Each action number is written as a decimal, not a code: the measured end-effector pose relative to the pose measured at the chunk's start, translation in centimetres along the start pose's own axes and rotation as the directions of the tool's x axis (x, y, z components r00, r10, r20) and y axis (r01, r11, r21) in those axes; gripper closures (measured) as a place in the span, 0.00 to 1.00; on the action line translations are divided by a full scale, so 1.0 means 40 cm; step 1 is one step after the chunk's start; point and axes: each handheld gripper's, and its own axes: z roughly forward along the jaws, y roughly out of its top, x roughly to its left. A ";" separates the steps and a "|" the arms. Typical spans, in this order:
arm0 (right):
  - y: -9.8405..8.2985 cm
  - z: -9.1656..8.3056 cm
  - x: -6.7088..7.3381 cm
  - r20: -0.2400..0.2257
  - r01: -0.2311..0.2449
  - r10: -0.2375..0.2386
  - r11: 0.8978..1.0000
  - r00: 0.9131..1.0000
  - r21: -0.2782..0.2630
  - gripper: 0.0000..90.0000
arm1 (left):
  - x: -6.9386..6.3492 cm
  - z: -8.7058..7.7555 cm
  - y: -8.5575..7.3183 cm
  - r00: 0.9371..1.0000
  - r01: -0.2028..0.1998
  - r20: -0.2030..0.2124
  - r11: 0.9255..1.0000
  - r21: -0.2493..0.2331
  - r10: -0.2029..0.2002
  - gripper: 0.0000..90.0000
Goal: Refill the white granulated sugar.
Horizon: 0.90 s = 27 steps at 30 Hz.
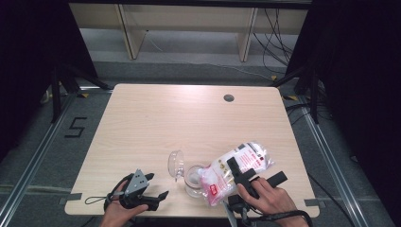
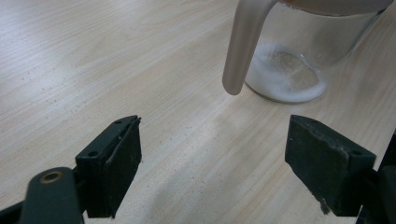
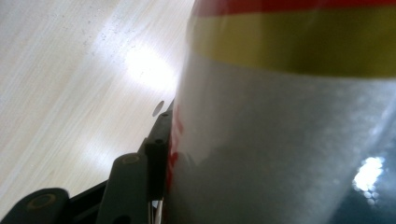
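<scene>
A clear glass jar (image 1: 194, 182) stands near the table's front edge, its lid (image 1: 176, 163) swung open to the left. White powder lies in the bottom of the jar (image 2: 289, 74), and a translucent handle (image 2: 239, 51) hangs in front of it. My right gripper (image 1: 255, 172) is shut on a plastic bag of white powder (image 1: 239, 165), tilted with its lower end over the jar's mouth. The bag (image 3: 280, 140), with a red and a yellow band, presses against one black finger (image 3: 156, 154). My left gripper (image 1: 158, 185) rests open, left of the jar, its jaws (image 2: 212, 158) wide apart and empty.
The light wooden table (image 1: 189, 118) has a round cable hole (image 1: 229, 98) at the back right. Beyond it stand wooden shelf legs and loose cables on the floor. A black "5" (image 1: 75, 126) is marked on the floor to the left.
</scene>
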 end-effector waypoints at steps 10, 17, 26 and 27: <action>0.005 -0.002 -0.004 -0.001 -0.001 0.001 1.000 1.000 -0.012 0.60 | -0.001 0.000 0.000 1.000 -0.005 -0.005 1.000 -0.006 0.005 0.20; 0.003 -0.002 -0.004 -0.001 -0.008 0.008 1.000 1.000 -0.005 0.60 | -0.003 0.000 -0.001 1.000 0.014 -0.002 1.000 -0.004 -0.014 0.20; 0.000 -0.004 -0.007 -0.005 -0.012 0.011 1.000 1.000 -0.007 0.61 | -0.003 0.000 -0.001 1.000 0.011 -0.003 1.000 -0.009 -0.011 0.20; 0.000 -0.003 -0.007 -0.007 -0.012 0.012 1.000 1.000 -0.007 0.61 | -0.001 -0.001 0.000 1.000 -0.005 -0.004 1.000 -0.009 0.005 0.20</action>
